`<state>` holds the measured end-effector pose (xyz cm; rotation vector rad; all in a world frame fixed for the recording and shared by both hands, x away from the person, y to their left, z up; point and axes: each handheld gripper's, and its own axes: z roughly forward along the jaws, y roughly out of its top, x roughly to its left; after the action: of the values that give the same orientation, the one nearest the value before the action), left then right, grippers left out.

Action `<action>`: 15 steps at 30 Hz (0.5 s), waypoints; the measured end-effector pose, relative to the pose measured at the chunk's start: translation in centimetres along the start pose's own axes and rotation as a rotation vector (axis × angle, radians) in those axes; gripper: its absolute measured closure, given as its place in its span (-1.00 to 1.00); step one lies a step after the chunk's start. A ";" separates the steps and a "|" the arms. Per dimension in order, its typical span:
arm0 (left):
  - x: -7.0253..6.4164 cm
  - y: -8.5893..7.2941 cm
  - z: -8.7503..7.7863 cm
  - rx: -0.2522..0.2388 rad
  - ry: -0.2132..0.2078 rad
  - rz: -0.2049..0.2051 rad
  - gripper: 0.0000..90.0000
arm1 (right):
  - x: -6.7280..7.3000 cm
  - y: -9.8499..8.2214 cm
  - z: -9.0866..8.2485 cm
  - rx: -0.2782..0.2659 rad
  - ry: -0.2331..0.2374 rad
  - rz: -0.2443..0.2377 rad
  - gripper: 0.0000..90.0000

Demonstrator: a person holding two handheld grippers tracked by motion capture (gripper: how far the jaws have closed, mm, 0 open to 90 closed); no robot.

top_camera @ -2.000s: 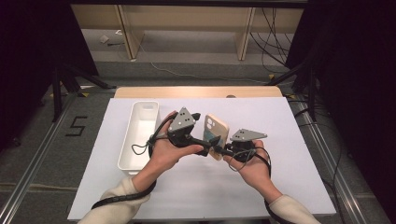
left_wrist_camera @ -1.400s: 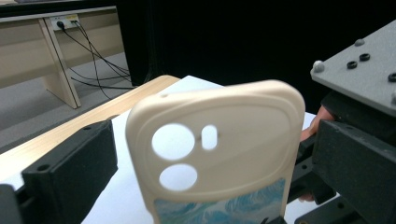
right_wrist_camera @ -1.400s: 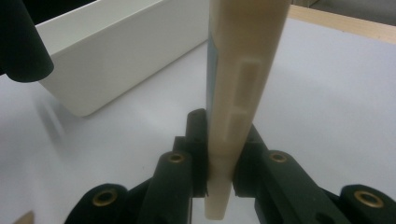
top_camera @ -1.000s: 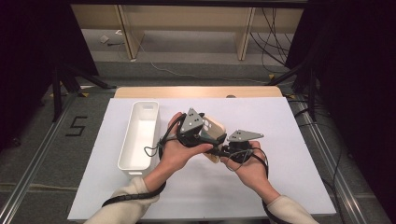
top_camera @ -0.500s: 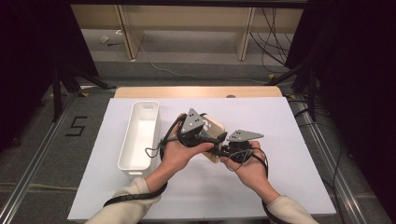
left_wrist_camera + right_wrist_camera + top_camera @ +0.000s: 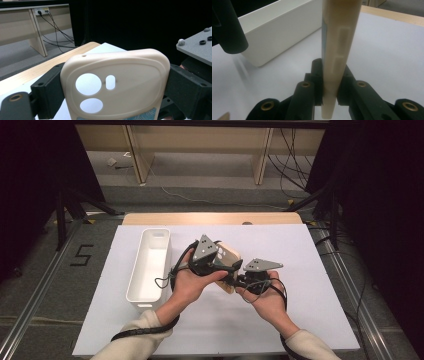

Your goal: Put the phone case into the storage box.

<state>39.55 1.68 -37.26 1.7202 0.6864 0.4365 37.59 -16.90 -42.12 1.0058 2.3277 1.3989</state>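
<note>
Phone case [image 6: 120, 82]: cream, with a blue patterned strip at its lower edge. Bin [image 6: 150, 265]: white. Jaws: black.

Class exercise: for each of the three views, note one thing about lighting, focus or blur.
High view: the white table sheet is evenly lit and the surroundings are dark. Left gripper view: the cream rubbery phone case is fairly sharp against a black backdrop. Right gripper view: the case's edge and the white rectangular plastic bin look soft, and a dark blurred shape sits at upper left.

Phone case [image 6: 115, 82] base — cropped below
</note>
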 end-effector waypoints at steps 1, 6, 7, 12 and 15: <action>0.0 0.1 0.0 -0.001 0.000 0.002 -0.77 | 0.0 0.0 0.0 -0.005 0.001 -0.002 0.77; 0.1 0.3 -0.2 -0.009 -0.002 0.003 -0.76 | 0.0 0.1 -0.1 -0.027 -0.002 -0.011 0.71; 0.1 0.3 -0.2 -0.009 -0.002 0.002 -0.76 | 0.0 0.1 -0.1 -0.032 -0.001 -0.012 0.67; 0.2 0.4 -0.3 -0.015 0.003 0.002 -0.76 | -0.2 0.3 -0.3 -0.044 0.015 0.008 0.35; 0.3 0.5 -0.5 -0.019 0.006 0.001 -0.76 | -0.2 0.2 -0.2 -0.053 0.006 0.001 0.07</action>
<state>39.64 2.17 -36.68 1.7022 0.6836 0.4473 37.70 -17.08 -41.82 0.9894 2.2814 1.4580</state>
